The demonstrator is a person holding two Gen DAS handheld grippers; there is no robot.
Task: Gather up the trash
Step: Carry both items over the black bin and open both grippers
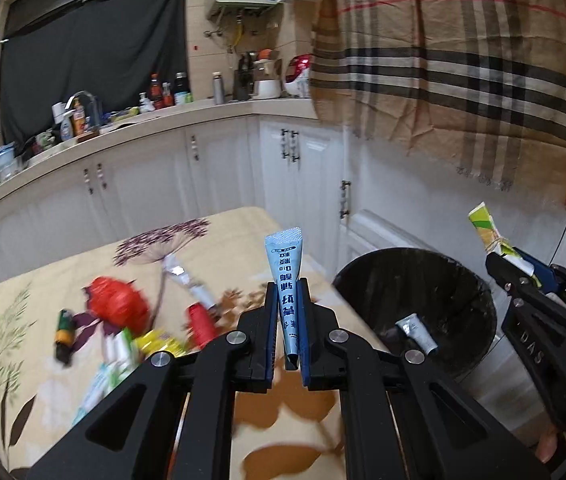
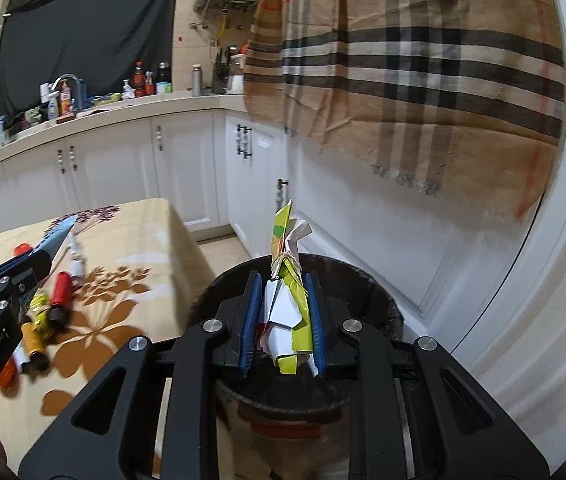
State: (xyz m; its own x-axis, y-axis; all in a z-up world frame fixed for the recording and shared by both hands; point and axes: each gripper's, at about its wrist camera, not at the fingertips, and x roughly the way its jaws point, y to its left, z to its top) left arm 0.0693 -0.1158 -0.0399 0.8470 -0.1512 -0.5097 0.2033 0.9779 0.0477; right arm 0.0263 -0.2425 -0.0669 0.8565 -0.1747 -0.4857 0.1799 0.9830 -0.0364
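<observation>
My left gripper (image 1: 286, 286) is shut on a light blue tube (image 1: 285, 268) that sticks up between its blue pads, above the table's right end. My right gripper (image 2: 283, 280) is shut on a crumpled yellow-green and white paper wrapper (image 2: 288, 288), held over the black-lined trash bin (image 2: 371, 284). In the left wrist view the bin (image 1: 463, 292) stands right of the table, with a small grey tube (image 1: 417, 330) lying inside, and the right gripper (image 1: 501, 258) with its wrapper (image 1: 483, 226) hangs above its far rim. Several pieces of trash remain on the table (image 1: 35, 292): a red crumpled ball (image 1: 117, 302), a red cylinder (image 1: 201, 324), a yellow packet (image 1: 159, 340).
White cabinets (image 1: 219, 168) and a cluttered counter (image 1: 203, 108) run behind the table. A plaid cloth (image 1: 463, 72) hangs at the upper right over a white door. The flower-patterned table (image 2: 131, 240) lies left of the bin, with the left gripper (image 2: 43, 258) above it.
</observation>
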